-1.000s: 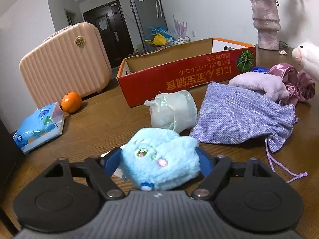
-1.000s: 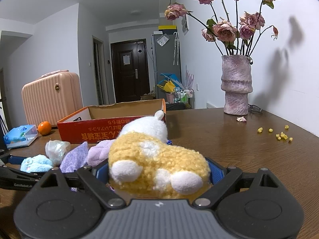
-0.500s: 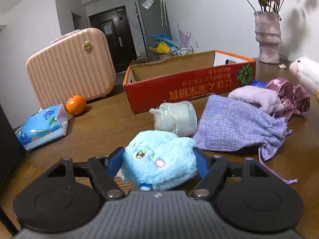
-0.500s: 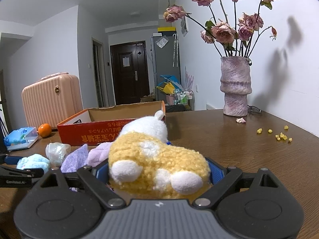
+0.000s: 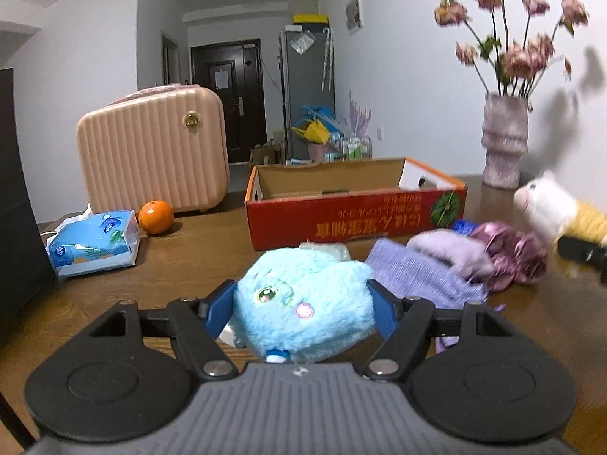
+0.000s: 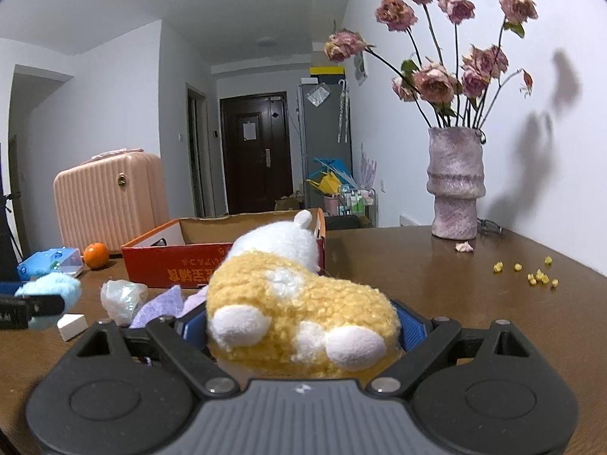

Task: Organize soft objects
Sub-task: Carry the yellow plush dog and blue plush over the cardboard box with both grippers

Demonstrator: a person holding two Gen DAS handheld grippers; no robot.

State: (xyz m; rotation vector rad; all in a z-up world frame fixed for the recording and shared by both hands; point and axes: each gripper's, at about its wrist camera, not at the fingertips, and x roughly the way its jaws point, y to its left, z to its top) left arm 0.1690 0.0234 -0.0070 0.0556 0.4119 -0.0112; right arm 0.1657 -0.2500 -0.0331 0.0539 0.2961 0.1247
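I've got one red cardboard box (image 5: 354,220) open at the far middle of the table (image 5: 189,261). Left claw (image 5: 301,305), having just squeezed tighter, clamps one blue plush (image 5: 303,303); right claw (image 6: 299,326) grips one yellow-and-white plush (image 6: 299,311). To do this well I'd lift each clear of the near wall, then release inside. One purple pouch (image 5: 421,276) remains near the box.
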